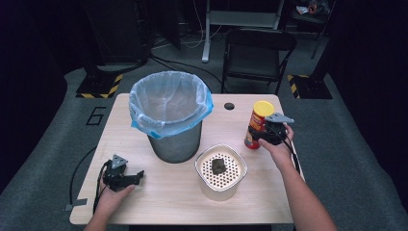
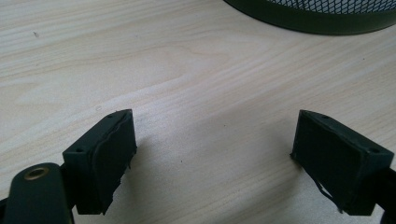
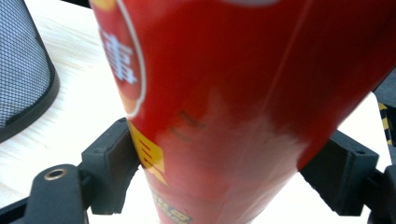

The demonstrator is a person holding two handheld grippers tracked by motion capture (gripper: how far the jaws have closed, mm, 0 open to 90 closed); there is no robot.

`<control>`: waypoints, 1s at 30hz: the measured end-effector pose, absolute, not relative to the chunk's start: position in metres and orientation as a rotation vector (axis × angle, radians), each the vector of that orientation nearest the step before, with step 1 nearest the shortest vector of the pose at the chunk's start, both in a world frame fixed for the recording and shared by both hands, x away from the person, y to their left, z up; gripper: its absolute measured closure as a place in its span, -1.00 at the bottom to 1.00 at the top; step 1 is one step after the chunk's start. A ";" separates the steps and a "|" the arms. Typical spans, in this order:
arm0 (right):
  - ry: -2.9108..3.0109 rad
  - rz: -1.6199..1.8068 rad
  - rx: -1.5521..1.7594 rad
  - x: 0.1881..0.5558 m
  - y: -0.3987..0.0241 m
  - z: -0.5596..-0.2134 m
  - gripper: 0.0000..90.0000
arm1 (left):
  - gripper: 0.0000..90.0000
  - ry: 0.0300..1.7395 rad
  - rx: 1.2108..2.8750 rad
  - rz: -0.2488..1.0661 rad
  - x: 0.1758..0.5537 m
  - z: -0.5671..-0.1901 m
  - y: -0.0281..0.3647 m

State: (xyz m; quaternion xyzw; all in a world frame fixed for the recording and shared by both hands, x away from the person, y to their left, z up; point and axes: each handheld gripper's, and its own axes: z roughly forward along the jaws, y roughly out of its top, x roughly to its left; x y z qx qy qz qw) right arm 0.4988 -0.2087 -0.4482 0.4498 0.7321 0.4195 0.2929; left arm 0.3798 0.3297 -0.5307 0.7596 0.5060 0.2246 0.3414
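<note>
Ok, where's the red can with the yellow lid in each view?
High view: red can upright at the table's right edge, at the right hand-held gripper.
Left gripper view: not in it.
Right gripper view: red can close up, centre, between the jaws.
Shared landmark: mesh bin, top right, left edge.
</note>
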 end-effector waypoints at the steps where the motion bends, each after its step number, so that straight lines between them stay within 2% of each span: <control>1: 1.949 1.116 1.194 0.499 -0.208 -0.449 -0.58 | -0.71 1.315 1.978 0.584 0.380 -0.531 0.330; 30: 1.975 1.116 1.198 0.501 -0.208 -0.451 -0.49 | -0.71 1.315 1.978 0.584 0.380 -0.531 0.330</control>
